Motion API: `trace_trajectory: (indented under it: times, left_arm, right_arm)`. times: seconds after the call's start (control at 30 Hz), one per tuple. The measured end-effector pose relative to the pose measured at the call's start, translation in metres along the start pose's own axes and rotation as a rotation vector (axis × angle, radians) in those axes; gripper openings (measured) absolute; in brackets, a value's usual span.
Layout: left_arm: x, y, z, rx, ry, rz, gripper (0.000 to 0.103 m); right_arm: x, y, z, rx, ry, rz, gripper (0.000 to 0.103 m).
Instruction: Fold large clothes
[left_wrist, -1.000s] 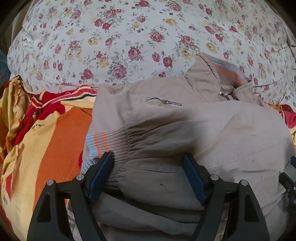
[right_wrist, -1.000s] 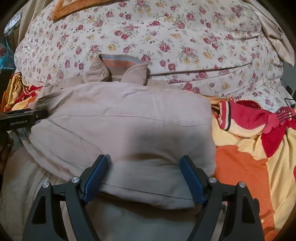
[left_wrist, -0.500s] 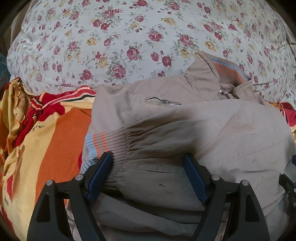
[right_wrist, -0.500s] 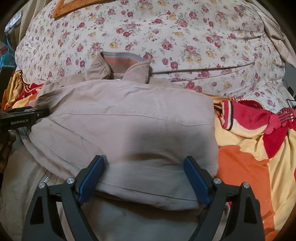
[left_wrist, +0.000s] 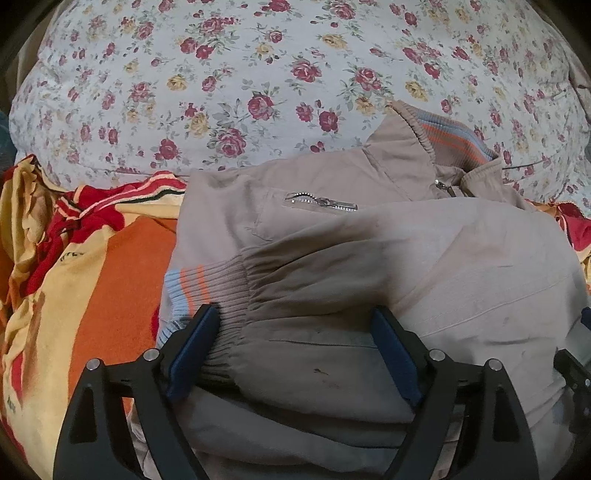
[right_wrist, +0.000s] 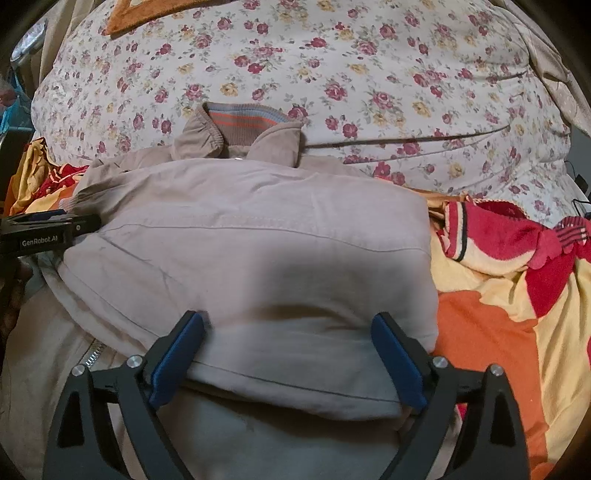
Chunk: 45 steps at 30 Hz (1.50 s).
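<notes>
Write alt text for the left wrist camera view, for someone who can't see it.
A beige jacket lies partly folded on a floral sheet, its striped cuff and sleeve between the opening jaws of the left gripper. An orange, yellow and red blanket lies at left.

Home bedroom: floral bedding (left_wrist: 258, 74), striped blanket (right_wrist: 498, 314) w/ jacket (right_wrist: 258, 258) laid on top

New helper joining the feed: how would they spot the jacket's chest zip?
Start at the floral quilt; the beige jacket lies just below it. Between its striped collar and ribbed cuff sits the chest zip, a short silver line, the only metal there.
</notes>
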<state>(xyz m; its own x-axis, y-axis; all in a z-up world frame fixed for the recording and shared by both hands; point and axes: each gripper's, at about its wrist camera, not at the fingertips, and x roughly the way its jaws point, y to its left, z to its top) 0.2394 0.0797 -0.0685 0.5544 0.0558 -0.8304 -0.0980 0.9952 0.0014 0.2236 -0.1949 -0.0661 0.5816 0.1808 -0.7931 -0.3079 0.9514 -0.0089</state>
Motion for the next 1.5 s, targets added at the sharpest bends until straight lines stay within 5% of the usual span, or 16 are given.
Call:
trace_trajectory:
  times: [1.5]
  left_arm:
    - [0.0027,-0.0056,-0.0001,0.006,0.007,0.018,0.076]
  right_arm:
    - [0.0032,0.0016,0.0009,-0.021,0.019,0.011,0.102]
